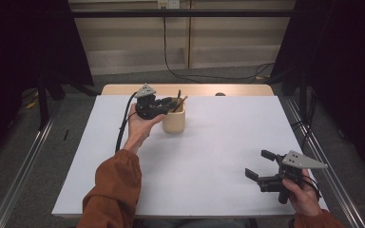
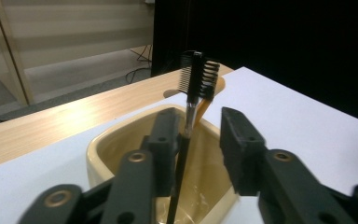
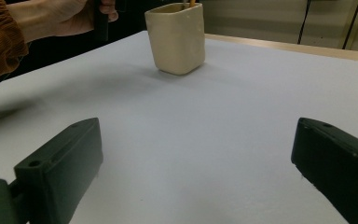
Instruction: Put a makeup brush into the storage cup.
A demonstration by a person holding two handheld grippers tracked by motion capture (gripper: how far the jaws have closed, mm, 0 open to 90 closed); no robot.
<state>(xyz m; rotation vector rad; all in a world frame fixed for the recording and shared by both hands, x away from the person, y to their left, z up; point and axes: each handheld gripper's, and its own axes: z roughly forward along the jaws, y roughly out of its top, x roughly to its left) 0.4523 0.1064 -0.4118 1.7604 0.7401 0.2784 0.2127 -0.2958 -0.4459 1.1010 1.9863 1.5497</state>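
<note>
A cream cup (image 1: 174, 121) stands on the white table top (image 1: 218, 152) toward the back, left of centre. My left gripper (image 1: 173, 102) hangs over its mouth. In the left gripper view the jaws (image 2: 198, 128) stand apart, and between them a black comb-and-brush tool (image 2: 197, 77) stands upright in the cup (image 2: 98, 151), its thin handle close beside the left jaw. An orange-handled tool (image 2: 204, 106) leans behind it. My right gripper (image 1: 258, 163) rests at the front right, open wide with bare table between its jaws (image 3: 196, 154). The cup (image 3: 177, 37) stands far ahead of it.
A wooden strip (image 1: 195, 89) runs along the table's back edge, with a small dark object (image 1: 220, 94) on it. Cables trail across the floor behind. Metal rails run along both sides of the table. An orange sleeve (image 1: 111, 190) comes in at the front left.
</note>
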